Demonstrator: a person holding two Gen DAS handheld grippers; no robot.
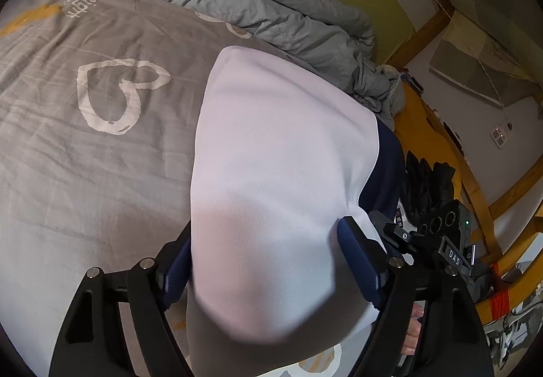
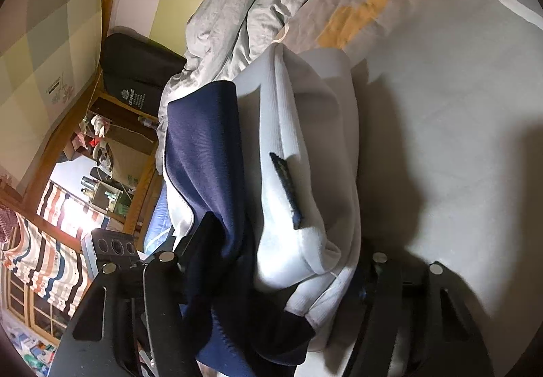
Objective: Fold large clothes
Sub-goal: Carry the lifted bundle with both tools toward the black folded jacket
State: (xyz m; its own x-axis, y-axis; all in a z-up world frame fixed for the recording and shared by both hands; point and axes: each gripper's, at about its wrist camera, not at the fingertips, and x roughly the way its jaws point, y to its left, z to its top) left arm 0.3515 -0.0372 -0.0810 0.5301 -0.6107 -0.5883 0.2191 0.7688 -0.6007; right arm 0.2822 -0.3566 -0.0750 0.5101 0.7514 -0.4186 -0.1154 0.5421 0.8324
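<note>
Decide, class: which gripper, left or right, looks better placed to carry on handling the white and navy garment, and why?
Probably the left gripper: the garment lies smooth and white between its fingers. The right gripper straddles a bunched end, white and navy layers piled together, so its hold looks messier.

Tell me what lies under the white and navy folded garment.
The white and navy folded garment rests on the grey heart-print bedsheet. Whatever lies directly beneath it is covered.

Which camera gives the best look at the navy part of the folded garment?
The right wrist view: the navy part drapes broadly down the bundle's left side. The left wrist view shows only a thin navy sliver behind the white panel.
</note>
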